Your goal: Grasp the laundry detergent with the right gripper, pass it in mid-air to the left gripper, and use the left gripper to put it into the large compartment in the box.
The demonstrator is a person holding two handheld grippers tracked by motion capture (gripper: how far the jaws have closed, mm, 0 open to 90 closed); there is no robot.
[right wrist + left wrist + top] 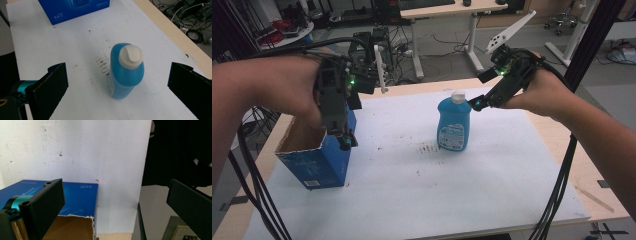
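2 grippers are up, and neither has anything in it. The right gripper (475, 103) hangs just behind the cap of the blue bottle (454, 125), its jaws spread wide with the bottle (126, 71) standing upright between and below them, untouched. That bottle stands on the white sheet (422, 200) near the table's middle, well apart from the blue box (319, 162) at the left. The left gripper (343, 141) hovers at the box's open top, jaws also parted; whether a jaw brushes the torn cardboard rim (75, 216) is hard to judge from here. I'd say the work has barely begun: the bottle waits to be grasped, lifted and, probably, carried into the box.
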